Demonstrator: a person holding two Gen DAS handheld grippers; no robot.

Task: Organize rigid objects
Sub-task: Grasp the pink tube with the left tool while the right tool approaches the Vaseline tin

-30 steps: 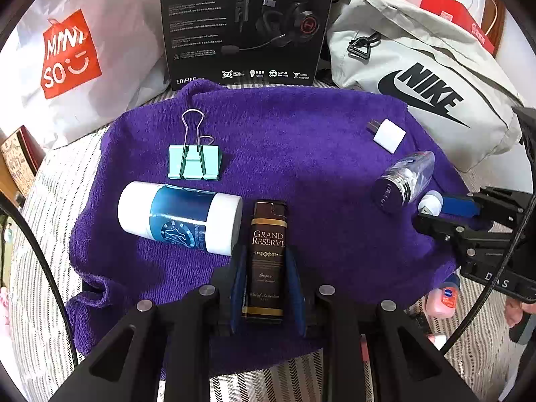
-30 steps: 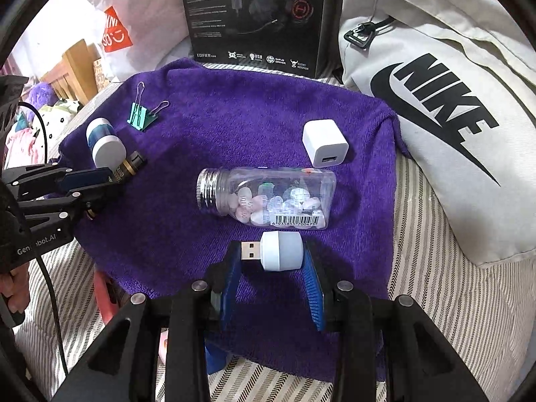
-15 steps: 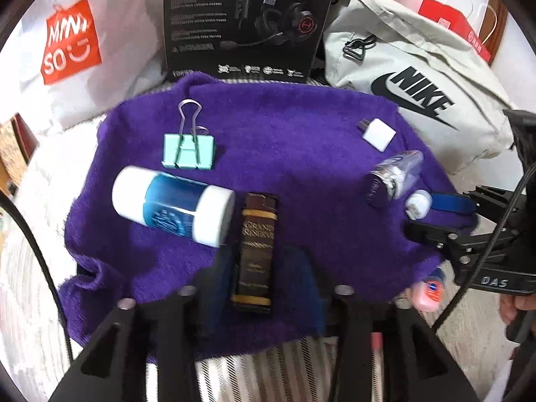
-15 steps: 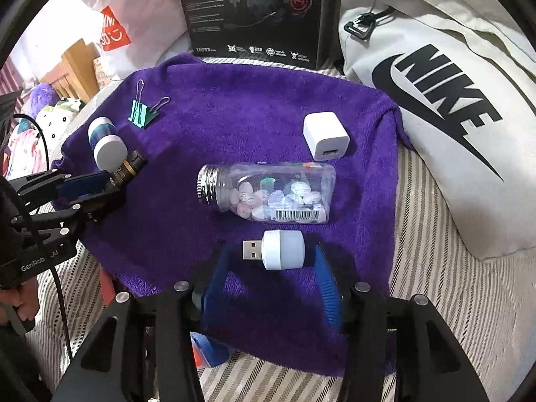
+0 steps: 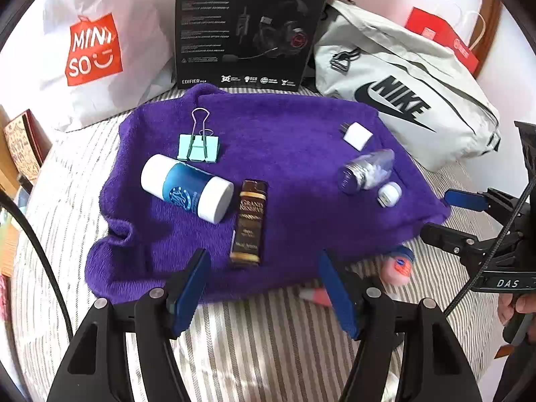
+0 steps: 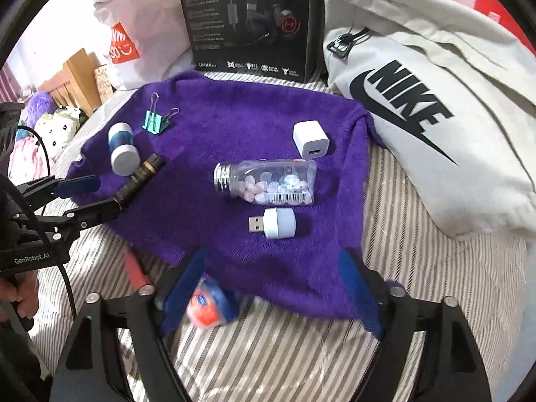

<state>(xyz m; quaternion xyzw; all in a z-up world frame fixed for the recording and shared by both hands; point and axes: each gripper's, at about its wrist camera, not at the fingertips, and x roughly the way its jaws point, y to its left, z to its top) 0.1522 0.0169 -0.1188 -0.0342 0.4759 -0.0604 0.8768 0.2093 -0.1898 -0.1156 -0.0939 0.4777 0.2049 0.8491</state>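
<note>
- While its jaws have just been opening, the left tool (image 5: 263, 293) stands spread wide and empty, clear of the brown lighter (image 5: 249, 222) lying on the purple towel (image 5: 294, 127).
- The right tool (image 6: 273, 289), likewise just opened wide, holds nothing; the USB plug light (image 6: 274, 222) lies free on the towel beside the clear bottle (image 6: 268, 184).
- Both tools tilt steeply downward over the striped bed (image 5: 268, 345).

Left gripper (image 5: 264, 288) has just been opening, jaws wide with nothing between them. The Grand Reserve bottle (image 5: 249, 222) lies free on the purple towel (image 5: 294, 154), just beside the white-capped blue tube (image 5: 186, 192); small pinkish jar (image 5: 398, 268) nearby, probably lip balm.
</note>
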